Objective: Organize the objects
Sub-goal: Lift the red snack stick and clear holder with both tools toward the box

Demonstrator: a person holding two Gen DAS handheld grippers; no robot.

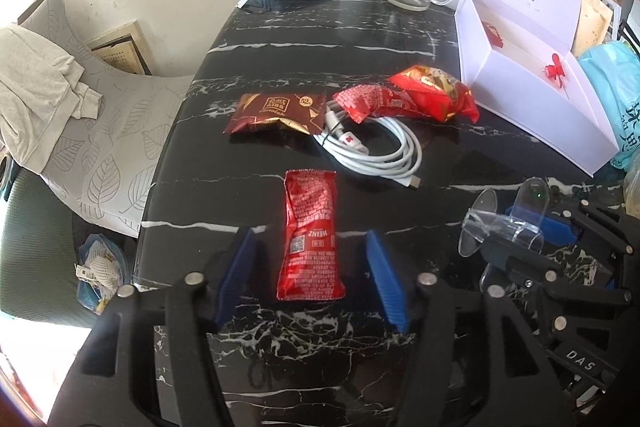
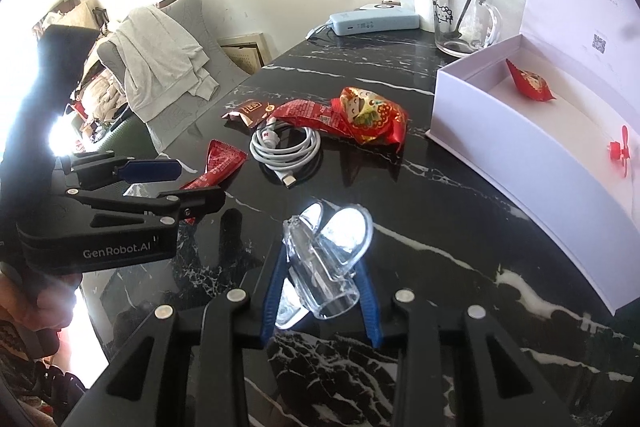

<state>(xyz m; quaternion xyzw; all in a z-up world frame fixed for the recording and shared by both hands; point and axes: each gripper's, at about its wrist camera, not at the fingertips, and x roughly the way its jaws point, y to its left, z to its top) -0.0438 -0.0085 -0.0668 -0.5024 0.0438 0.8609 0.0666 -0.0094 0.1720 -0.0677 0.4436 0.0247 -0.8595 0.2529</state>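
Left gripper (image 1: 310, 277) spread, pads clear of the flat red Heinz ketchup sachet (image 1: 310, 239) lying between them on the black marbled desk (image 1: 460, 155). Right gripper (image 2: 320, 293) clamped on a clear plastic stand (image 2: 324, 259), its shape washed out by glare. Beyond, a coiled white cable (image 1: 376, 147) partly under red snack wrappers (image 1: 408, 95), beside an open white box (image 1: 516, 99) cut off at the edge.

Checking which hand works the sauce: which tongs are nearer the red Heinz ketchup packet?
Left. The left tongs stand open astride the Heinz ketchup packet, which lies on the table clear of both pads. The right tongs are off to its right, shut on a clear plastic piece.
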